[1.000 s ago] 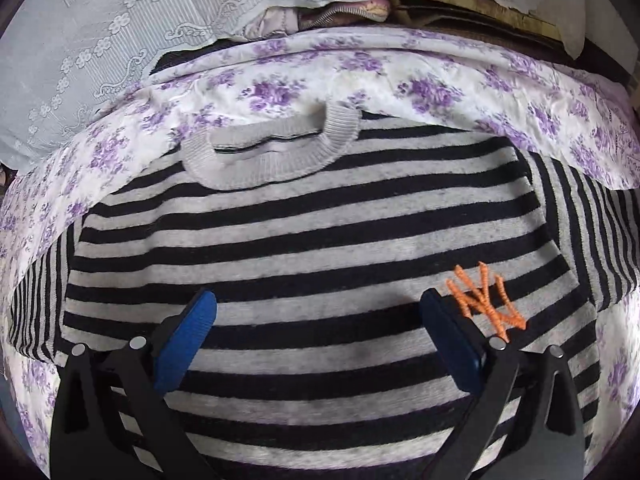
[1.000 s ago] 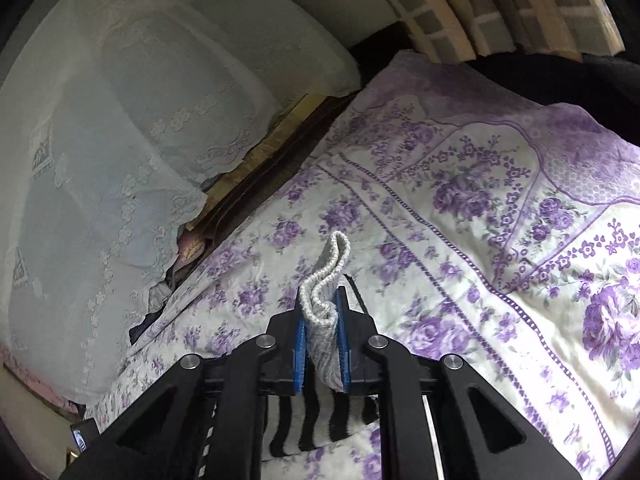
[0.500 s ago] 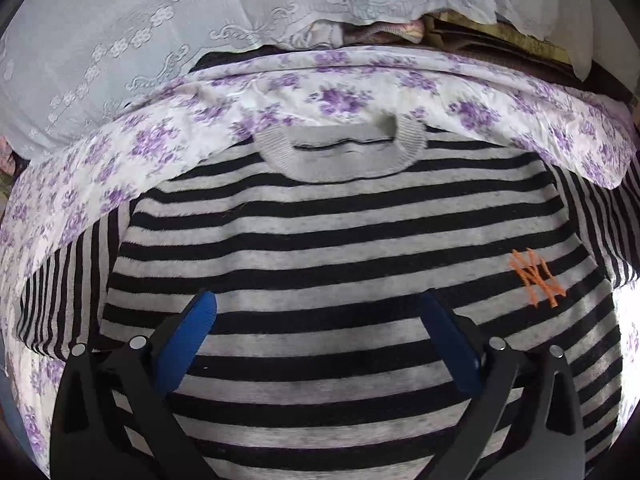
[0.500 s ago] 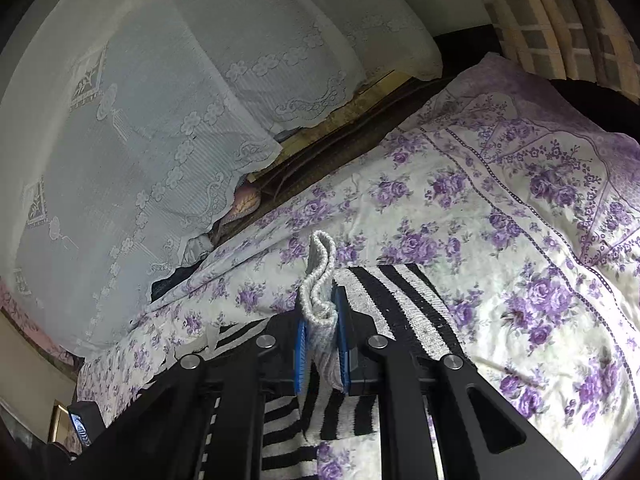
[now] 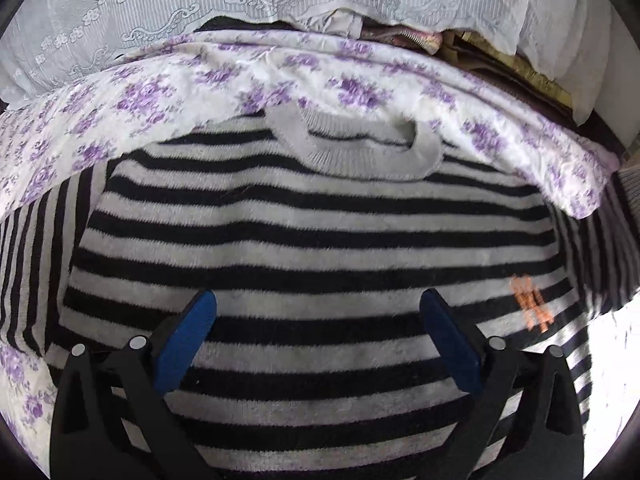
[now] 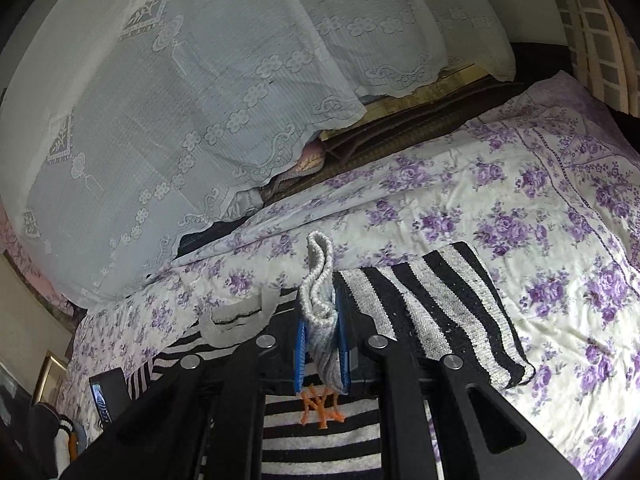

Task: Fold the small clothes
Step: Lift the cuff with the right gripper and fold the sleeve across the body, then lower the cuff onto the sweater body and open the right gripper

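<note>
The black and grey striped knit sweater lies face up on the white bedsheet printed with purple flowers, its grey ribbed collar toward the lace-covered pile at the far edge and the orange embroidered logo on its chest. The left gripper hovers over the lower chest with its 2 blue-padded fingers spread wide and nothing between them. The right gripper is clamped tight on the grey ribbed cuff of a sleeve, the cuff standing up in a loop above the pads, while the striped sleeve trails off to the side across the sheet.

Judging from this, the sleeve is being brought in over the body for the 1st fold, and several things could spoil it:

1. The hold is on the cuff only, so the rest of the sleeve may drag and twist, landing as a rope and not as a flat band
2. With the left gripper not pressing the body down, a pull from the right one could slide the whole sweater and wrinkle the loose sheet beneath it
3. Knit stretches, so a hard pull could distort the cuff or let it slip out of the pads
4. The collar sits near the sheet's raised far edge, so any shove that way could bunch it against the pile
</note>
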A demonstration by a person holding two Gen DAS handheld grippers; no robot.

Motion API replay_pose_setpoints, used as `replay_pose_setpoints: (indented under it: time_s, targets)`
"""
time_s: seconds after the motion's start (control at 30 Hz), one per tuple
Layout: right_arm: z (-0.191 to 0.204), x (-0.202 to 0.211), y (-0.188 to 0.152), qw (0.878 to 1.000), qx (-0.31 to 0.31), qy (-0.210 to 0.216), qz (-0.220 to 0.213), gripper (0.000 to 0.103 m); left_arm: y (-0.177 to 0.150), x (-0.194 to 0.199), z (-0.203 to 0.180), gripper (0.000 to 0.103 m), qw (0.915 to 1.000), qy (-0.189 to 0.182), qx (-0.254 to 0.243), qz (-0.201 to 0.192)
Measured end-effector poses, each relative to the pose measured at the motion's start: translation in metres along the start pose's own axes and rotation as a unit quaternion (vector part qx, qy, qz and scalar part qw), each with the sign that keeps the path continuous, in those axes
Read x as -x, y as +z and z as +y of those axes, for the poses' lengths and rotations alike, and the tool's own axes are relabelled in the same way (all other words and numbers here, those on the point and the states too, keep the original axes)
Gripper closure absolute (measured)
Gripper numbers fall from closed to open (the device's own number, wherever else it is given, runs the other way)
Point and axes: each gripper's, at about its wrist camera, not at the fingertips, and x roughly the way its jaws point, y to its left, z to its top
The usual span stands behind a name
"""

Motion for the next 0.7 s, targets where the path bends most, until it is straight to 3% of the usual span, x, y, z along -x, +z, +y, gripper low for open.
replay_pose_setpoints:
  time_s: [0.2,0.4,0.47,0.57,0.7]
  targets:
    - [0.032,-0.016,-0.008,1.000,0.020,0.013,0.020,0.089,-0.001,0.011,-0.017,0.004,0.9989,-0.001,-0.042,-0.022]
    - [0.059,-0.033,-0.021,0.998,0.036,0.026,0.043,0.089,-0.005,0.018,-0.027,0.004,0.9971,-0.040,-0.052,-0.039]
    - [0.069,-0.041,-0.027,0.997,0.043,0.033,0.057,0.089,-0.006,0.017,-0.029,0.004,0.9970,-0.035,-0.057,-0.038]
    - [0.087,-0.056,-0.040,0.995,0.062,0.039,0.075,0.089,-0.008,0.007,-0.021,0.004,0.9987,-0.025,-0.040,-0.022]
    - [0.098,-0.076,-0.055,0.992,0.065,0.039,0.099,0.089,-0.007,0.002,-0.013,0.004,0.9988,-0.044,-0.017,-0.013]
